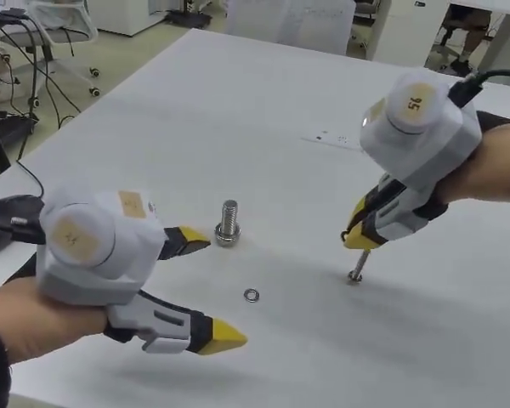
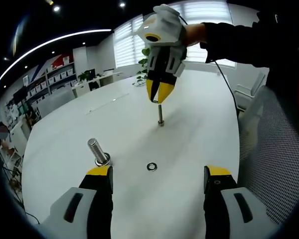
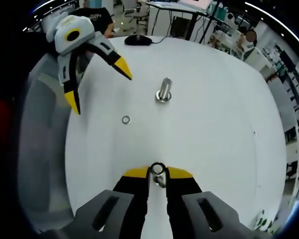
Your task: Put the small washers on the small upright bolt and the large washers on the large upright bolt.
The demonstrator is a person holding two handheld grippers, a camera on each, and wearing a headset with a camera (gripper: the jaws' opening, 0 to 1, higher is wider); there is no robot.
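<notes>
- The small washer [image 3: 153, 168] is pinched at the very tips of the right gripper [image 1: 357, 238]. The jaws are drawn together on its rim, and its hole faces down the line of the jaws.
- The small upright bolt [image 1: 358, 266] stands on the white table [image 1: 280, 127] directly under those tips. Its long axis is near vertical and its top sits just below the yellow tips.
- That is the relation the coming move seems to turn on: hole above shank, with a straight drop along the bolt's axis. Whether the ring has already caught the tip I cannot tell.
- A loose washer [image 1: 252, 295] lies flat on the table between the two bolts. I cannot tell whether it is small or large.
- The left gripper [image 1: 209, 289] is much the nearer to that washer. Its jaws stand wide apart and hold nothing, and in the left gripper view the washer lies just ahead of the gap between them.
- The large upright bolt [image 1: 229, 219] stands just beyond the left gripper's far jaw tip. It has a wider collar at its foot, but I cannot tell whether that is the bolt's head or washers already on it.
</notes>
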